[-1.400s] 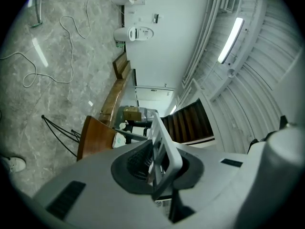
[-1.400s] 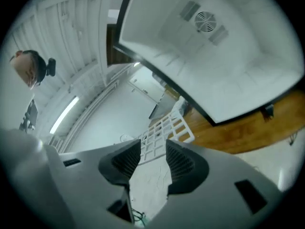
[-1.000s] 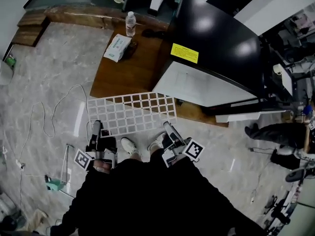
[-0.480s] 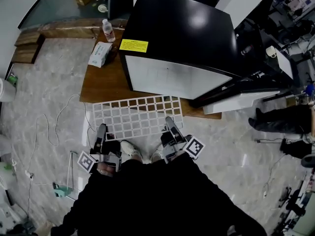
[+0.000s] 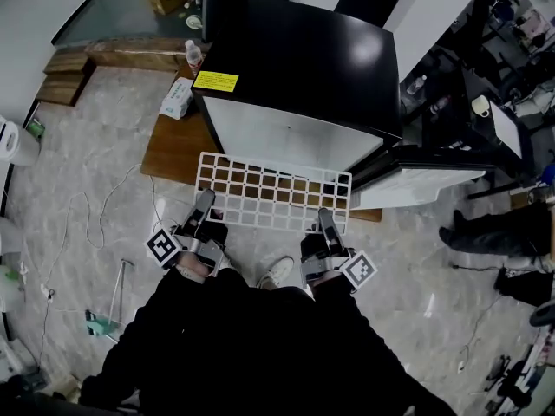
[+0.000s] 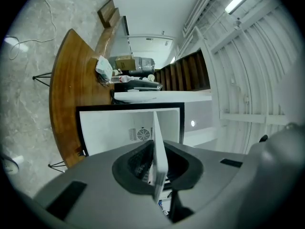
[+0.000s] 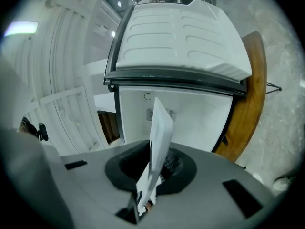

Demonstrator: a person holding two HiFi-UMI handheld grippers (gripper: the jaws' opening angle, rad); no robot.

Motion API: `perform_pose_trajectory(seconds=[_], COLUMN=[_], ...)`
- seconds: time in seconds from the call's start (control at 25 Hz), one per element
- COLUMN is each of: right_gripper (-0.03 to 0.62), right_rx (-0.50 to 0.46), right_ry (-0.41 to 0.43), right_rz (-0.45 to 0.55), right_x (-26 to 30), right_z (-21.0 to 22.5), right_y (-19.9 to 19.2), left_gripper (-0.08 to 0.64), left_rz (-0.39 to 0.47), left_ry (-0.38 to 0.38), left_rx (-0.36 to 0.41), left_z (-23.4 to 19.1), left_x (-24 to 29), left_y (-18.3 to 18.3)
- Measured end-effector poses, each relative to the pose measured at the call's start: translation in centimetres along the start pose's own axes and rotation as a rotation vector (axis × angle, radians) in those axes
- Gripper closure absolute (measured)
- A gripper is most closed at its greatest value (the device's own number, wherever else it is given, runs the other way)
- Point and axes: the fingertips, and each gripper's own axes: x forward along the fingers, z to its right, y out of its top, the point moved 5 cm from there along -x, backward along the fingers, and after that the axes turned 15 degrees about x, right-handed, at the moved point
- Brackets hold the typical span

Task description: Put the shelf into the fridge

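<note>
**Desk:** Where is the shelf, and what has hold of it?

**Me:** The white grid shelf (image 5: 273,196) hangs in the air in front of the open fridge (image 5: 295,68). I hold it by its near long edge. My left gripper (image 5: 205,201) is close to the left corner and my right gripper (image 5: 325,218) is close to the right. Both pairs of jaws are closing, and each has the shelf's rim between its pads. Each gripper view shows the rim edge-on, as a thin white blade (image 6: 158,161) (image 7: 159,128).

**Desk:** Which way does it have to travel?

**Me:** Straight ahead, away from me. The shelf's long side runs from left to right across the fridge's mouth. Its far edge sits at the opening, above the wooden platform (image 5: 169,150) the fridge stands on. I cannot tell whether that edge is inside yet. The door (image 5: 416,180) is swung out to my right, beside the shelf's right end.

**Desk:** Is either hand leading?

**Me:** The left looks a touch further forward. I judge the shelf needs squaring before it slides in level.
</note>
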Motion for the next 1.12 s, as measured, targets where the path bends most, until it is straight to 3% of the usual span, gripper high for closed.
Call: perform_pose_trajectory(seconds=[0.28, 0.72, 1.12], right_gripper=[0.555, 0.558, 0.558], right_rx=[-0.032, -0.028, -0.034], right_ry=[0.019, 0.004, -0.017], right_rz=[0.047, 0.152, 0.191], right_x=[1.3, 4.0, 4.3], right_z=[-1.8, -1.7, -1.4], right_y=[1.5, 2.3, 2.1], left_gripper=[0.529, 0.529, 0.529], left_rz=[-0.066, -0.145, -0.155], left_ry=[-0.029, -0.019, 0.001], left_rx=[0.031, -0.023, -0.024], left_z=[0.7, -1.2, -1.5], left_x=[4.6, 9.1, 8.8], left_y=[0.9, 2.5, 2.8])
